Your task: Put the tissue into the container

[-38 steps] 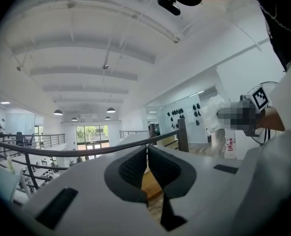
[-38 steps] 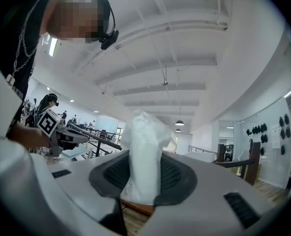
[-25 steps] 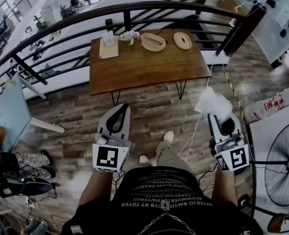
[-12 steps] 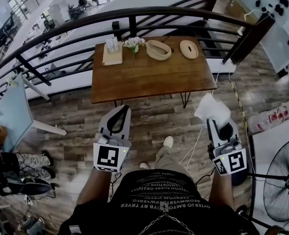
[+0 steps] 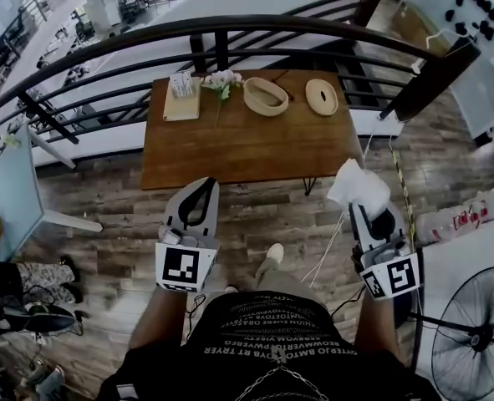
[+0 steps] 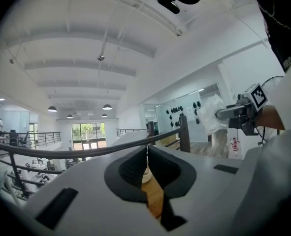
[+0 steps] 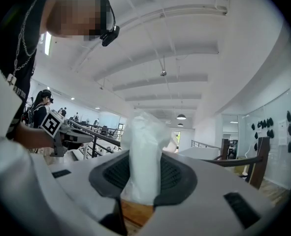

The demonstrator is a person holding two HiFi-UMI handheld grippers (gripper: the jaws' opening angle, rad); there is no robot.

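Finding one, the counter [image 5: 247,140]: it stands ahead of me, well apart from both hands, with its far side against the railing [image 5: 230,27]. The container [image 5: 265,96], an open oval wooden bowl, sits on the far part. Its lid [image 5: 322,96] lies just beside it on one side and flowers [image 5: 221,80] stand on the other.

Finding two, the step in hand: I judge it to be the carry, with the tissue not yet over the counter. To do it well I would bring the right hand in across the near edge and high enough to clear the bowl's rim. I would tip the jaws down until the paper is inside the bowl, and only then let go. Tissue is light, so it may cling to a pad or drift off if dropped from above. The flowers stand close, so the approach should favour the lid side.

Finding three, the left hand-held gripper [image 5: 206,184]: its pads meet at the tips with nothing between them, so it is idle and carries no load.

Finding four, the right hand-held gripper [image 5: 362,210]: the jaws stand partly apart and are clamped on the tissue [image 5: 358,189]. The crumpled white wad bulges out past the tips, gripped at its base and free above.
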